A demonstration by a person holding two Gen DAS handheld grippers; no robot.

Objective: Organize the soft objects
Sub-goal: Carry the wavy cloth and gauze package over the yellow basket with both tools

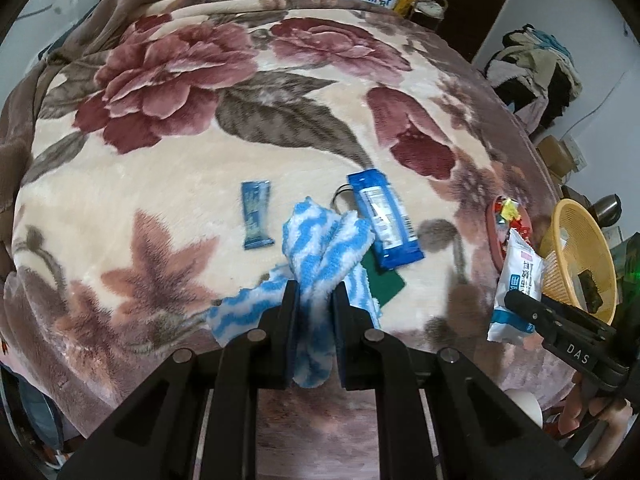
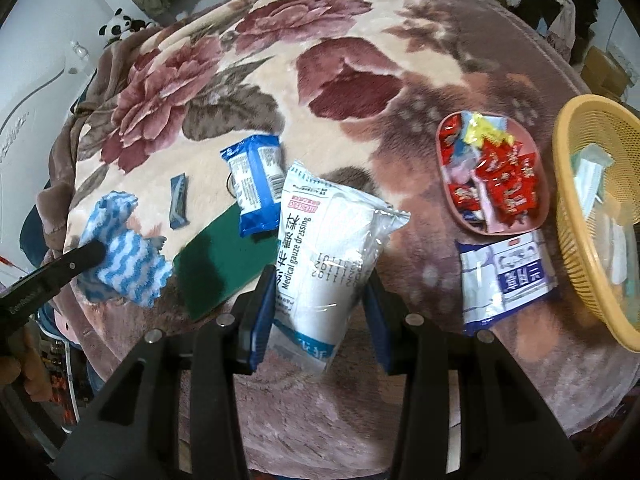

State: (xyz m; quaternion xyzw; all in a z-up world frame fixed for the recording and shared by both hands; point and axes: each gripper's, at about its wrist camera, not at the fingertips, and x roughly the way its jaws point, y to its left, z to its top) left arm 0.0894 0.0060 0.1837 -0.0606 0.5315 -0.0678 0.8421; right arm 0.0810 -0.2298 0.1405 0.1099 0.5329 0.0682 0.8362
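The lower end of the blue-and-white cloth (image 1: 320,264) is hidden between the pads of the left gripper (image 1: 316,300). Beyond it, the green pad (image 1: 386,286) is largely covered by the cloth and the blue packet (image 1: 384,220). The bottom of the gauze pack (image 2: 328,256) is masked by the right gripper (image 2: 320,292). To its right, the yellow basket (image 2: 576,216) is cut off by the picture's edge, and its contents are blurred.

Dim, flat indoor light w/ cool cast; source maybe overhead. Soft shadows on floral blanket (image 1: 168,168). Heavy fisheye bending, black corners in both views. Slight blur toward edges; glare on gauze pack (image 2: 332,240).
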